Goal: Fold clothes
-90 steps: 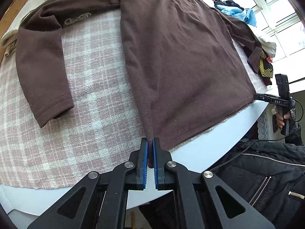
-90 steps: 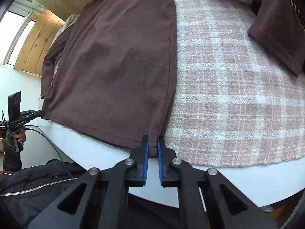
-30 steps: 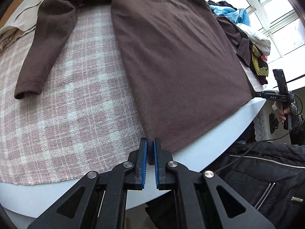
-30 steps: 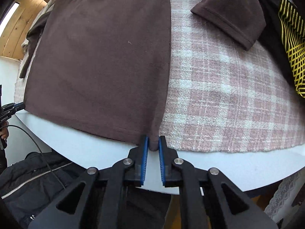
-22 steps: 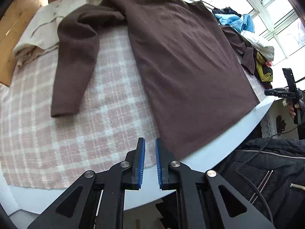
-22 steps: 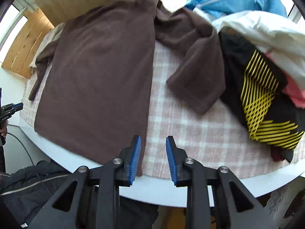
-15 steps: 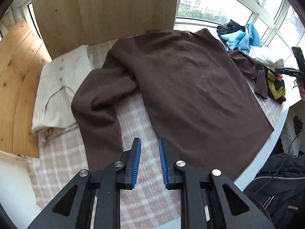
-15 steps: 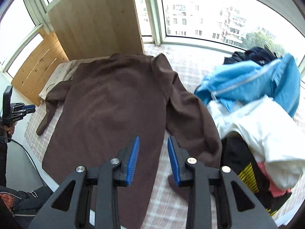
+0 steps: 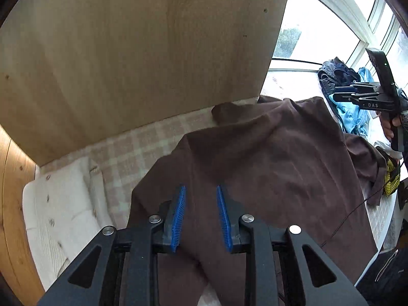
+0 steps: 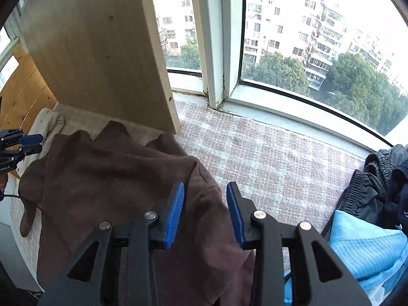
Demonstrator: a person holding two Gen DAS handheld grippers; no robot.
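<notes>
Each hand-held gripper, left [image 9: 199, 215] and right [image 10: 205, 213], has black angular arms, silver screws and ribbed blue pads [image 9: 177, 216].

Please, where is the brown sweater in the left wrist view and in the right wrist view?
Left wrist: brown sweater fills centre and lower right, behind the open left gripper.
Right wrist: lower left.
Shared landmark: the wooden board behind the sweater.

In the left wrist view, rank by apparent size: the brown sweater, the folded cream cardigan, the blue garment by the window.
1. brown sweater, by far the largest.
2. cream cardigan, though it lies nearer the camera, which inflates it.
3. blue garment, smallest, but farther off and partly hidden, so its true size is unsure.
</notes>
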